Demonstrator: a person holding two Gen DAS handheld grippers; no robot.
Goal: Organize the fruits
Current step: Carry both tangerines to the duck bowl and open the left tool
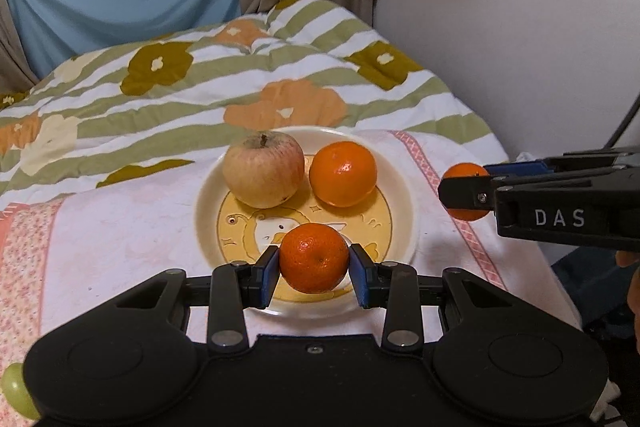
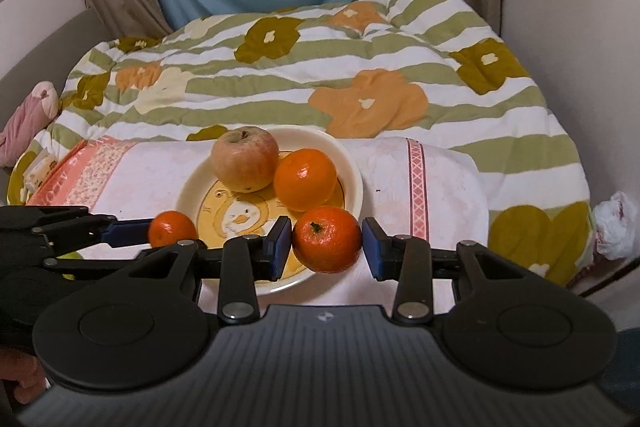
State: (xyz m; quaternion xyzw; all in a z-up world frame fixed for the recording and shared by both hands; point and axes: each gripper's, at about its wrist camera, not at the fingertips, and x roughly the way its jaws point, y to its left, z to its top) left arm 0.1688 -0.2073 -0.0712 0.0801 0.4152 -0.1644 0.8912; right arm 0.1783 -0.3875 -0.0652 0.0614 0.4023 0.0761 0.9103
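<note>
A cream plate with a duck picture lies on a white and pink towel on the bed. On it sit an apple and a tangerine. My left gripper is shut on a second tangerine, held low over the plate's near edge. My right gripper is shut on a third tangerine, held just right of the plate. The right wrist view also shows the apple, the plate's tangerine, and the left gripper's tangerine. The right gripper's tangerine shows in the left wrist view.
A striped floral quilt covers the bed behind the towel. A green fruit lies at the lower left. A wall stands on the right. A white crumpled bag lies at the bed's right edge.
</note>
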